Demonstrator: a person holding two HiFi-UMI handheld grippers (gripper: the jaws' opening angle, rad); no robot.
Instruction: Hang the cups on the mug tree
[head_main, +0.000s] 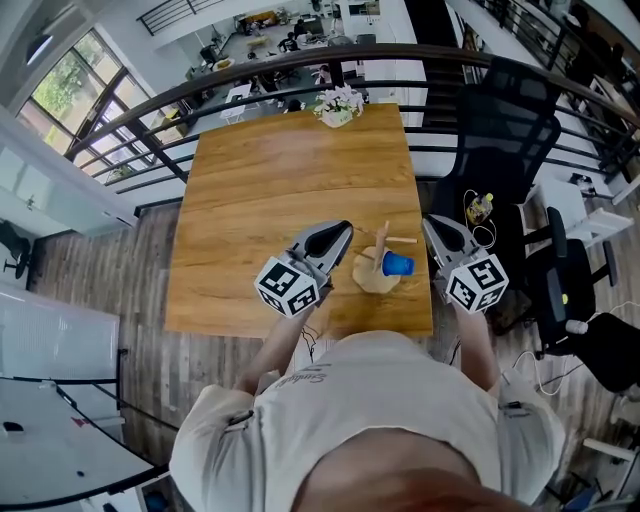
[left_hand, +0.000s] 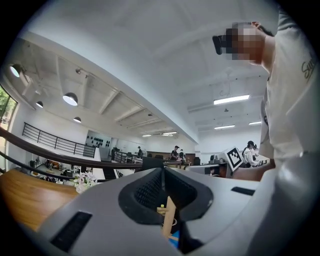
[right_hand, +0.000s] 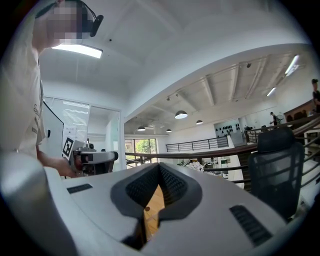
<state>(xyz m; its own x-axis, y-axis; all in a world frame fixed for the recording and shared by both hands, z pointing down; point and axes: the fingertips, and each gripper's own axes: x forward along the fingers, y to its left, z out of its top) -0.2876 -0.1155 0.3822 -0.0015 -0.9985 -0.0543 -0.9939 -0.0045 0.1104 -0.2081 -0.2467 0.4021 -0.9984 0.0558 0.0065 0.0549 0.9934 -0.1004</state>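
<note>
The wooden mug tree (head_main: 378, 270) stands on its round base near the table's front edge, with a blue cup (head_main: 397, 264) on its right side. My left gripper (head_main: 345, 228) is just left of the tree, jaws shut and holding nothing. My right gripper (head_main: 428, 220) is just right of the tree, also shut and holding nothing. In the left gripper view the jaws (left_hand: 161, 172) meet at the tip; below them a wooden peg (left_hand: 169, 217) and a bit of the blue cup (left_hand: 174, 241) show. In the right gripper view the closed jaws (right_hand: 160, 167) stand over the wood tabletop (right_hand: 152, 207).
A pot of white flowers (head_main: 338, 104) sits at the far edge of the wooden table (head_main: 290, 180). A black office chair (head_main: 510, 130) stands to the right of the table, and a dark railing (head_main: 200, 95) runs behind it. The person's body is at the near edge.
</note>
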